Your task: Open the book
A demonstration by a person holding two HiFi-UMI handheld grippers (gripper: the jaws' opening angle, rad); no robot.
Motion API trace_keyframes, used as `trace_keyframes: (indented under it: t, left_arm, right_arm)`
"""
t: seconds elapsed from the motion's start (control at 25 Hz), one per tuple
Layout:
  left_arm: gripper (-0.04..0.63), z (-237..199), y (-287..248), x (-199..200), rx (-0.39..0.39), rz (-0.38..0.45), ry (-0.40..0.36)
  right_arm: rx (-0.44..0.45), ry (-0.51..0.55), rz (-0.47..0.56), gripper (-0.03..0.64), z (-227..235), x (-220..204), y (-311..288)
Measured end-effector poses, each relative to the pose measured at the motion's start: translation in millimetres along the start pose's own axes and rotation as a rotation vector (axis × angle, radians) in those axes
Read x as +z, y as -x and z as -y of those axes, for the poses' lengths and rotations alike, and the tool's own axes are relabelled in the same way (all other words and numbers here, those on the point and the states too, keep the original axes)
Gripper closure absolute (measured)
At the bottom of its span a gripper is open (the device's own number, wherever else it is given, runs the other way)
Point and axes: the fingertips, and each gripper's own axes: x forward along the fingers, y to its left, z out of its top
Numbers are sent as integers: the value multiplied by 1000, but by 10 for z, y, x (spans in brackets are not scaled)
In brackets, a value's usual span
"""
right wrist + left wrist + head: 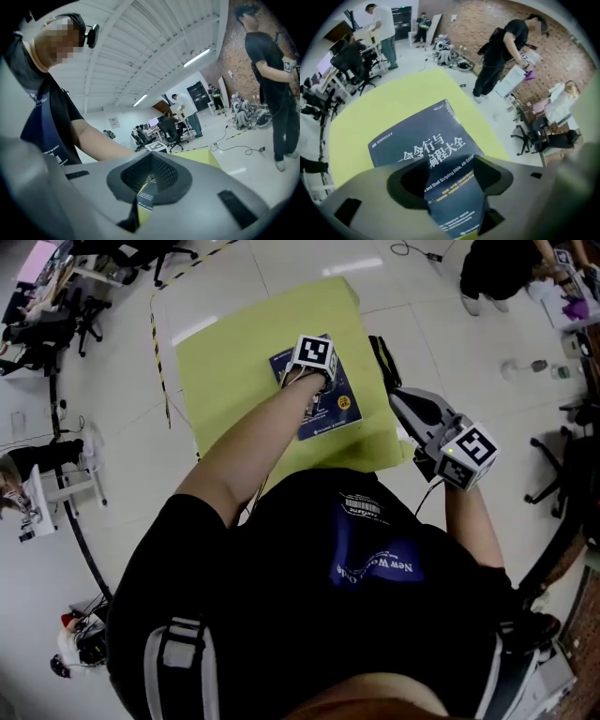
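Well, left gripper (450,180) fingers stand apart over the closed book (417,136) on yellow cloth (393,98), a forearm (253,442) masking them from above. Right gripper (150,164) fingers seem together, empty.

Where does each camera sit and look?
Head view: on the person's head, looking down at the book on the yellow cloth; shows shirt, left gripper, right gripper.
Left gripper view: on that gripper, looking down at the book between open jaws.
Right gripper view: on that gripper, looking level across the room; shows the left arm.
First two share book and cloth.
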Motion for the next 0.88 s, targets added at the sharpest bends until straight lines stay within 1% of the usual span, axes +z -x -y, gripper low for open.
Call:
trace_keyframes:
  t: [0.04, 0.08, 0.12, 0.24, 0.28, 0.32, 0.4, 0.48, 0.56, 0.64, 0.76, 0.88]
  left_arm:
    - [309, 28, -56, 20, 31, -26, 32]
    - [288, 56, -102, 29, 64, -55, 53]
    - [281, 74, -137, 29, 94, -86, 66]
    - [279, 73, -140, 2, 157, -155, 78]
    - [279, 91, -109, 7, 168, -164, 77]
    - [264, 143, -90, 34, 167, -163, 81]
    - [227, 308, -97, 120, 147, -154, 103]
    - [219, 391, -130, 159, 168, -163, 117]
    - [219, 337, -211, 136, 228, -187, 110]
    - [182, 271, -322, 122, 283, -201, 84]
    - [158, 297, -376, 129, 350, -207, 33]
    - [147, 226, -455, 123, 404, -205, 21]
  right_arm:
    - [-3, 0, 18, 629, 79, 2, 111]
    - [-8, 2, 33, 629, 162, -6, 221]
    - [-11, -1, 48, 629, 233, -14, 322]
    - [-10, -50, 114, 629, 374, -24, 571]
    - [-13, -62, 132, 629, 433, -48, 655]
    - [-20, -67, 146, 629, 508, -74, 744]
    - [-38, -64, 151, 629, 688, -142, 929]
    - [-53, -68, 150, 629, 832, -209, 1071]
    - [-62, -80, 155, 629, 900, -261, 1150]
    - [-66, -88, 163, 629, 932, -288, 1202]
    - [-72, -99, 173, 629, 957, -318, 1258]
    - [-90, -113, 176, 629, 975, -361, 1286]
